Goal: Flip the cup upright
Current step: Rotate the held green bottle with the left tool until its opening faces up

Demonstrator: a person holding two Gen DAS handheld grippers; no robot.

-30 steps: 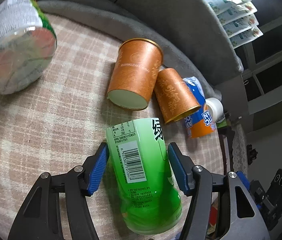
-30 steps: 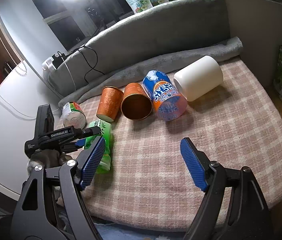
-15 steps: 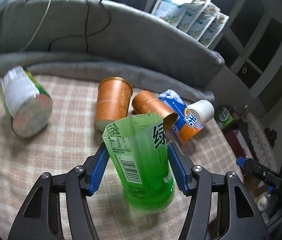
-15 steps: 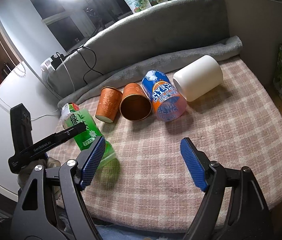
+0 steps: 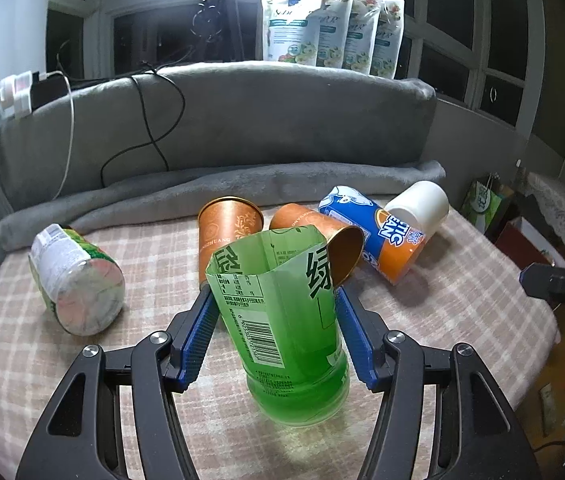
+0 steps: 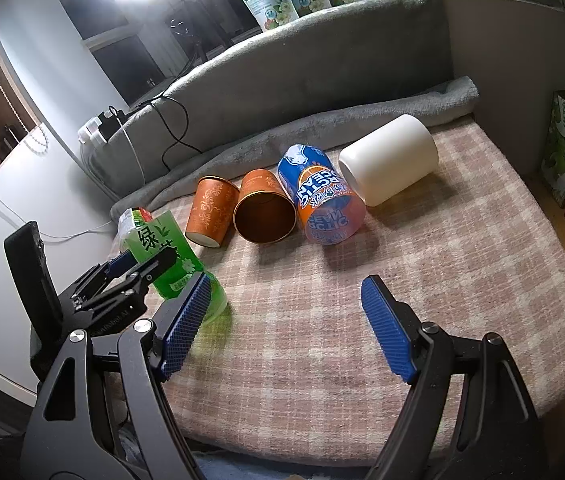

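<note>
Bright green cup (image 5: 282,320) with a white barcode label, sitting on a pink-and-cream plaid blanket (image 5: 462,300). Two orange cups (image 5: 226,232) carry gold swirl print, next to a blue-and-orange cup (image 5: 378,236), a plain white cup (image 5: 418,206), and a grey cushion (image 5: 242,120). The tool (image 5: 276,332) pads are blue on black arms.

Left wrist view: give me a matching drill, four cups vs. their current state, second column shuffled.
Things:
1. green cup
2. white cup
3. blue-and-orange cup
4. clear cup with fruit label

States:
A. lying down, far left, apart from the others
B. upright between the left gripper pads
C. lying down, farthest right
D. lying down, against the white cup

Pairs: 1-B, 2-C, 3-D, 4-A
</note>
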